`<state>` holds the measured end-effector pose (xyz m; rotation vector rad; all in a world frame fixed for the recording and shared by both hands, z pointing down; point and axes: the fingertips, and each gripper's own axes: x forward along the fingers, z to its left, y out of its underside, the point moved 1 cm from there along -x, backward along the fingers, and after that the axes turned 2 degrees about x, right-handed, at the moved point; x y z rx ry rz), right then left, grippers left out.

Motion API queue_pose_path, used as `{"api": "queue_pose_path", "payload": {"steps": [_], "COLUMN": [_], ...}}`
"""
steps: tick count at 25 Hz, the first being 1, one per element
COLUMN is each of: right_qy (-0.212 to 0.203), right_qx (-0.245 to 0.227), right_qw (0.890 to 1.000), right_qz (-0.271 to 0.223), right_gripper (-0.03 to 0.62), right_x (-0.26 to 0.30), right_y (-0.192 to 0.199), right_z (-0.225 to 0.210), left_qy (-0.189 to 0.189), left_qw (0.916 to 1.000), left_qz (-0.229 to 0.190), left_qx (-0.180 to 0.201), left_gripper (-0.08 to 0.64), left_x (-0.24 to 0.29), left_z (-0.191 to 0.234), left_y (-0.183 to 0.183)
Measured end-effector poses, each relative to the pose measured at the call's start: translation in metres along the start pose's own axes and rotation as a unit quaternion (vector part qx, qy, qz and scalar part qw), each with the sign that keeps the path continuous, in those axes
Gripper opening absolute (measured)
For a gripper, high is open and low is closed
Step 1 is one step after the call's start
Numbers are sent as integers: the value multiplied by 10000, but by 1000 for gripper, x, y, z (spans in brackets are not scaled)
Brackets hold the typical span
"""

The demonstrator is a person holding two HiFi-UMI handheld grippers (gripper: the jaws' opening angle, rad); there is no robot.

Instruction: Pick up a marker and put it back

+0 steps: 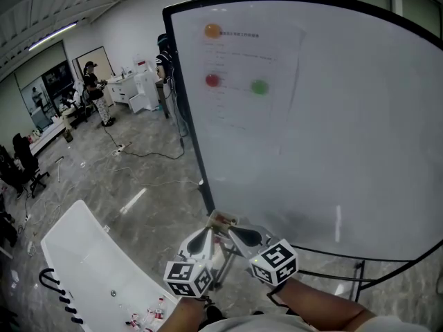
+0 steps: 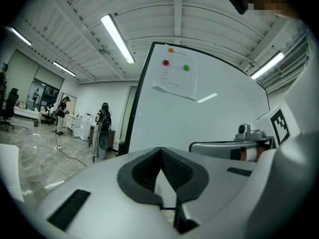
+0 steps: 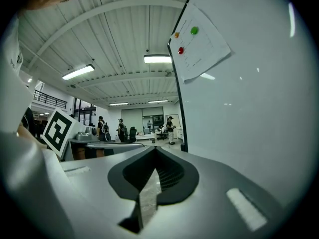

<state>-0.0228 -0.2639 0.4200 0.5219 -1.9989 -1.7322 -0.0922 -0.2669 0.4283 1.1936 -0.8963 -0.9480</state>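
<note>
Left gripper point(image 2: 160, 151) and right gripper point(image 3: 155, 151) both closed tight on nothing, tips side by side just below the whiteboard's point(image 1: 332, 130) lower edge, beside a small red-and-white item point(image 1: 223, 220), too blurred to call the marker.

A whiteboard point(image 1: 311, 130) fills the centre and right of my head view, with a sheet of paper point(image 1: 252, 61) on its upper left part. At bottom centre, before the board's lower edge, my left gripper point(image 1: 205, 236) and right gripper point(image 1: 239, 234) sit side by side. A table point(image 1: 90, 261) lies at lower left. People point(image 1: 93, 92) stand far behind it, at upper left.
</note>
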Motion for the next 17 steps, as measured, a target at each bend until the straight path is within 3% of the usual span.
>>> {"api": "queue_pose_path", "payload": {"steps": [17], "right_qy": [34], "right_qx": [210], "right_qw": [9998], "right_qz": [-36], "right_gripper": [2], "right_x": [-5], "right_y": [1], "right_z": [-7], "left_qy": [94], "left_qw": [9999], "left_qz": [33], "left_qx": [23], "left_gripper": [3], "left_x": [3], "left_z": [-9], "left_y": [0]}}
